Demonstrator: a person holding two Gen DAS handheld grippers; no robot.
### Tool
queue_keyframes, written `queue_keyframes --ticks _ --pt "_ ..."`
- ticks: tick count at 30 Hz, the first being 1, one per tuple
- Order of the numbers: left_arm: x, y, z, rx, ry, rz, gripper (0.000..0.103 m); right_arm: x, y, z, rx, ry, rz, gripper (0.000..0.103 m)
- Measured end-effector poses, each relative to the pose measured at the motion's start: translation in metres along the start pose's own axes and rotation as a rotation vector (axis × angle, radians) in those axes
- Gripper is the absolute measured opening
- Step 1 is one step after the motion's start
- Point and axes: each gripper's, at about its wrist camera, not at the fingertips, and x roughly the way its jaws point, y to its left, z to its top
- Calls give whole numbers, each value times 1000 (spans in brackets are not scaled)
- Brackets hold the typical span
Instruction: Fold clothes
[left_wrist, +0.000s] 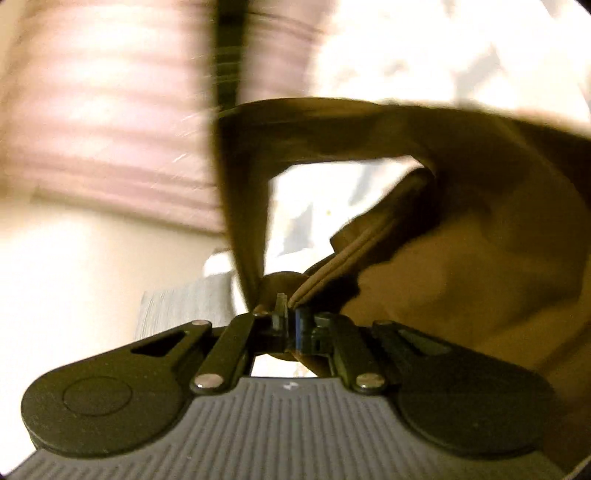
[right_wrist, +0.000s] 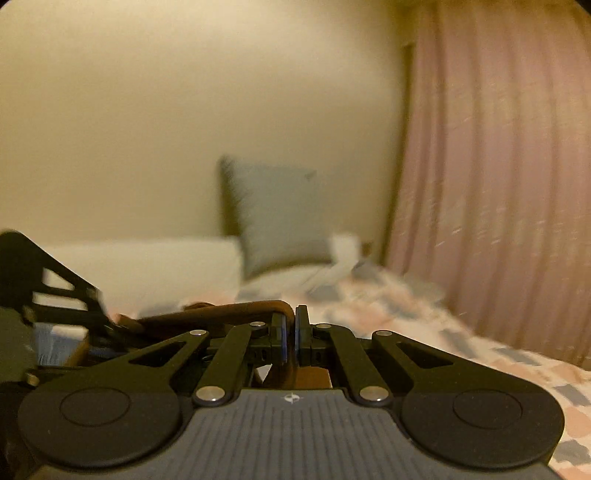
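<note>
My left gripper (left_wrist: 286, 314) is pinched tight on a seamed edge of the brown garment (left_wrist: 461, 229), which hangs lifted in front of the patterned bedspread (left_wrist: 424, 48). My right gripper (right_wrist: 290, 328) clamps another edge of it (right_wrist: 236, 308) — above the bedspread (right_wrist: 480, 332), the grey pillow (right_wrist: 280, 214) well beyond.

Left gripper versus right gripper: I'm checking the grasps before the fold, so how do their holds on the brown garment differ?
The left gripper pinches a seamed edge, with the brown garment billowing in front of it; the right gripper clamps a thin fold that stretches level toward the left. The left view is motion-blurred against the curtain; the right view is steadier, facing a grey pillow. Both are shut on the same garment.
</note>
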Motion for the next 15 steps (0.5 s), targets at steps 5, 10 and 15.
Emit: queue_keyframes --ticks 5,10,15 --pt "-40 80 16 -489 50 -64 4 -35 -66 17 319 59 -207 1" --pt "-69 126 8 -839 101 -123 4 -110 -127 18 412 23 -331 1" --pt "-101 175 -9 -1412 66 -257 1 -212 -181 6 626 -14 -477 2"
